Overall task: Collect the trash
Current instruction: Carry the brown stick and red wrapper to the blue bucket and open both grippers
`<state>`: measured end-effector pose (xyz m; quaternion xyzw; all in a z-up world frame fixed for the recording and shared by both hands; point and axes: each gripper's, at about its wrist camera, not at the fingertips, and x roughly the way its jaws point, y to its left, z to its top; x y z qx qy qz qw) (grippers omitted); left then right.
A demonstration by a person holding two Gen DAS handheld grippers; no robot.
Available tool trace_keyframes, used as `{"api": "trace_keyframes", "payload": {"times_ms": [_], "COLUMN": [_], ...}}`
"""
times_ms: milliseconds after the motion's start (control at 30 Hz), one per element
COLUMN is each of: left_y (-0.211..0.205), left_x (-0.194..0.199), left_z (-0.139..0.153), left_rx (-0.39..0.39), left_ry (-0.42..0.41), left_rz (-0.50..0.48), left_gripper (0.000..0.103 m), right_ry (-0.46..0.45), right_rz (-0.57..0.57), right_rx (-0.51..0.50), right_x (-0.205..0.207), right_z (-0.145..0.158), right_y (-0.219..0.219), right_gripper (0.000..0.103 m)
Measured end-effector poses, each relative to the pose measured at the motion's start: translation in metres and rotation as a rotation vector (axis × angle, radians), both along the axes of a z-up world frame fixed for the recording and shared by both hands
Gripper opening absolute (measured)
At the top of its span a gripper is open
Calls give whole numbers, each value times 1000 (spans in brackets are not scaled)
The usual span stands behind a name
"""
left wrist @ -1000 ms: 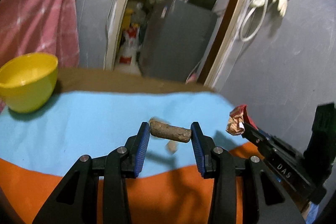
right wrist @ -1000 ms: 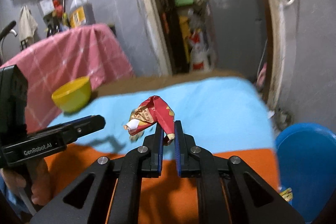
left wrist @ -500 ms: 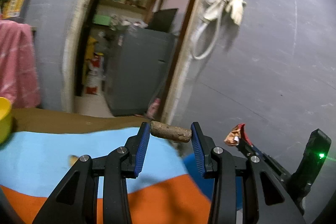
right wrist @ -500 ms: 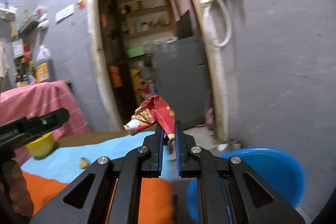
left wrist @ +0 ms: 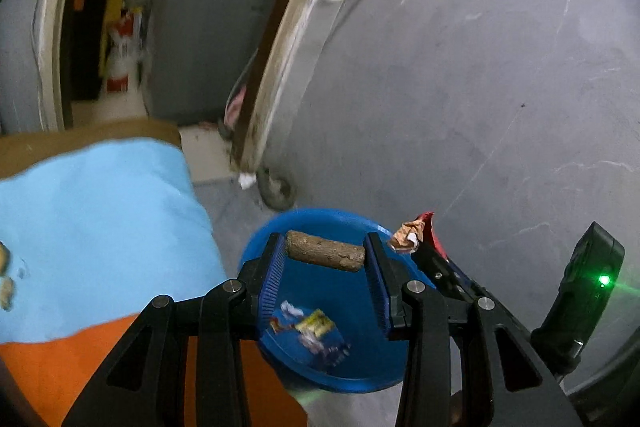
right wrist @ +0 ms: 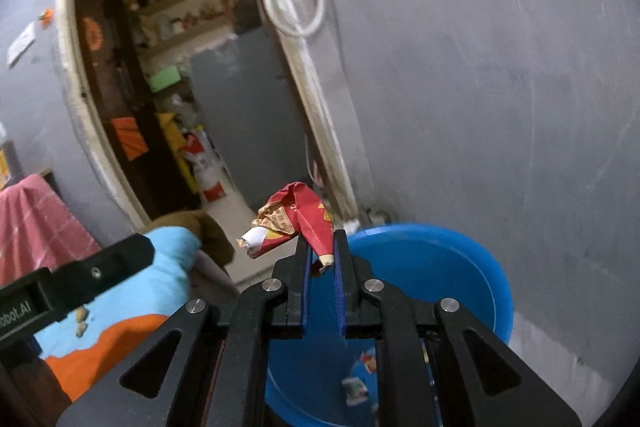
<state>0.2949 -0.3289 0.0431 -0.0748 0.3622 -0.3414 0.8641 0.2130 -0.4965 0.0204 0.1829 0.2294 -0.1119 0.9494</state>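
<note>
My left gripper (left wrist: 325, 254) is shut on a short brown stick-like piece of trash (left wrist: 325, 255), held crosswise between the blue pads above a blue tub (left wrist: 276, 355). Beside it on the right, the right gripper (left wrist: 420, 247) carries a crumpled red wrapper (left wrist: 410, 235). In the right wrist view that gripper (right wrist: 322, 259) is shut on the red wrapper (right wrist: 296, 219) over the blue tub (right wrist: 460, 267). Several wrappers (left wrist: 316, 327) lie on the tub's bottom.
A table under a light blue and orange cloth (left wrist: 100, 219) lies to the left, with small scraps (right wrist: 82, 319) on it. A grey wall (left wrist: 460, 87) rises behind the tub. A doorway (right wrist: 168, 87) opens onto a cluttered room. The left gripper's body (right wrist: 72, 279) crosses the right wrist view.
Both grippers swung right, away from the table and the yellow bowl, and now hang over the blue tub. Each still holds its piece of trash.
</note>
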Motion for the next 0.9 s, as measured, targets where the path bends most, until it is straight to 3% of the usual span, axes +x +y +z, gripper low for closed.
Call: {"api": "trace_keyframes", "payload": {"times_ms": [67,133,167,267,400,433,500,567,633,733,900], "left_y": [-1,-4,-4,3,10,11,14,17,21,27,37], "left_x": [6,10,12,14,13,13,9,9,9,9,11], "left_z": [-6,-9,-10,-12,-10,-9,-6,-4,-2,-2,-2], "left_rx": [12,25,21,-10,-19,-17,-17,-19,-20,-17,-13], "left_ry": [17,26,32,48,49,45,38,32,28,29,31], "left_rz": [-13,-16,-15,-2,14,19,27,37,45,57,81], "left_gripper": [37,46,52,59,61,62,63,64,65,67,67], "right_ry": [39,52,53,42,45,49,54,63,108,181,186], "right_rz": [-19,-35,-43,-63,-84,-88,-104,-121,-135,-141,-133], "right_rx": [34,77,88,122,131,132,134,132,122,112,121], "right_x": [3,4,3,-2,-4,-2,-3,-3,0,8,9], "right_z": [-7,-10,-11,-11,-11,-11,-12,-13,-16,-26,-27], "right_y": [-9,-16,-18,-26,-29,-29,-32,-34,-35,-34,-32], "right_gripper": [15,36,38,48,59,70,82,85,100,103,103]}}
